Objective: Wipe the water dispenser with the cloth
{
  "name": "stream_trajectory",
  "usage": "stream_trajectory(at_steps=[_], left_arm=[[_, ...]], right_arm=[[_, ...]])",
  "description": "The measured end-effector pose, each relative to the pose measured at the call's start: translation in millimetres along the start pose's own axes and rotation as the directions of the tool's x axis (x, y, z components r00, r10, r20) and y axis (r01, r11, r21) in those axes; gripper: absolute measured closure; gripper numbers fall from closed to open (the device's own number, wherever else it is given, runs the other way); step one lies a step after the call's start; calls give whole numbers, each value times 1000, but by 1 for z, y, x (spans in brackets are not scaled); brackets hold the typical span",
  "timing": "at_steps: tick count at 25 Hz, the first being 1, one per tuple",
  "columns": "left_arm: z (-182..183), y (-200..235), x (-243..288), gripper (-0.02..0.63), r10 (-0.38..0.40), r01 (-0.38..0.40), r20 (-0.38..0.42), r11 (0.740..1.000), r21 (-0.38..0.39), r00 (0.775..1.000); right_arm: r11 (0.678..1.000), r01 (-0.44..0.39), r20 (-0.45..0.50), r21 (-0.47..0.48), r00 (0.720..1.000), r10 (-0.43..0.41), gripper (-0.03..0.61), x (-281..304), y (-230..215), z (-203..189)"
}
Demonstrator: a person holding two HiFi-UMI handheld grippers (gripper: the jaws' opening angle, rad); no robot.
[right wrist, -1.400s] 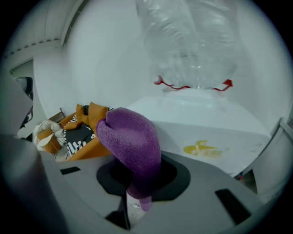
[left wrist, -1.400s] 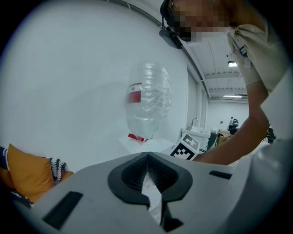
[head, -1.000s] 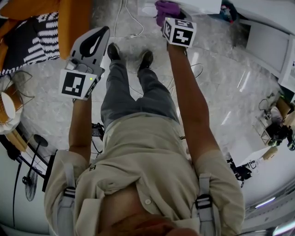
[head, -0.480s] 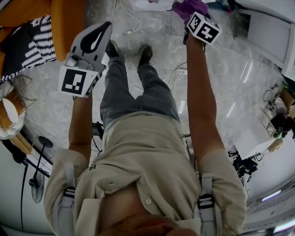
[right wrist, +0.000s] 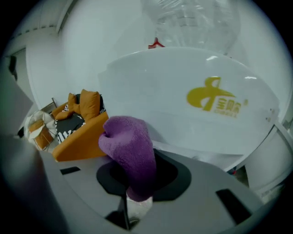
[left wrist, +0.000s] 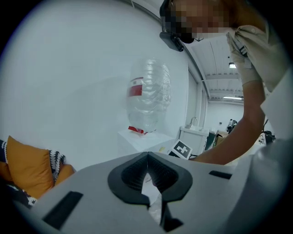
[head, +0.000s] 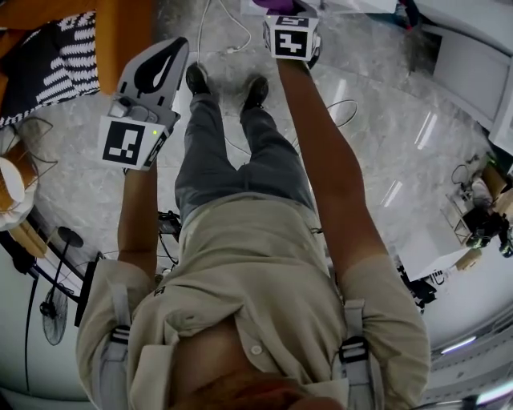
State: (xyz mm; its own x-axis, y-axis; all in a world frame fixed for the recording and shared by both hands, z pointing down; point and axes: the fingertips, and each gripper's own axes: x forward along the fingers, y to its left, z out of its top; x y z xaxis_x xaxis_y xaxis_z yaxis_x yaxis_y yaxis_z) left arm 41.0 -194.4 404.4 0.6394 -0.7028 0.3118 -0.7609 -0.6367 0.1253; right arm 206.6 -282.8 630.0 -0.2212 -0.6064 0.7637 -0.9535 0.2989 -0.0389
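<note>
Right gripper view, my right gripper [right wrist: 137, 192] clamped on the purple cloth [right wrist: 130, 146], close before the water dispenser [right wrist: 183, 114], bottle [right wrist: 192, 18] cut off above it, my left gripper [left wrist: 147, 176] closed empty, farther from the dispenser.

A person in a beige shirt [head: 256, 288] stood on a pale glossy stone floor [head: 385, 160], grey left gripper [head: 160, 68] raised, right gripper [head: 290, 36] extended, a purple cloth [head: 278, 5] just beyond it.

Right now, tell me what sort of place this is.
Probably an office or workshop lounge corner: a white water dispenser with its clear bottle, orange sofa cushions, and a polished stone floor with loose cables.
</note>
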Motion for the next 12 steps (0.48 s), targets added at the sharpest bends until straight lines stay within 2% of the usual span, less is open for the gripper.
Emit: stream_trajectory(at_steps=[3,6,8,12], left_arm=[[-14,5,-9,597,4,-4,-42,1000,1,999],[-26,8,-13,597,-6,7,-88,1000,11,996],[-20,7,-9,597,-8,8,-66,1000,-1,998],[-18,5,-4,597,-21,22,-69,1000,11,997]], right_arm=[[1000,-23,5,-21,1000,23,491,1,10,-1],[999,-27,21,-17,999,28,491,-3,1,-3],[1000,6,27,1,1000,-7,491,-9,-18,-5],[988,140,-11,72,990,-139,491,-24,-83,-24]])
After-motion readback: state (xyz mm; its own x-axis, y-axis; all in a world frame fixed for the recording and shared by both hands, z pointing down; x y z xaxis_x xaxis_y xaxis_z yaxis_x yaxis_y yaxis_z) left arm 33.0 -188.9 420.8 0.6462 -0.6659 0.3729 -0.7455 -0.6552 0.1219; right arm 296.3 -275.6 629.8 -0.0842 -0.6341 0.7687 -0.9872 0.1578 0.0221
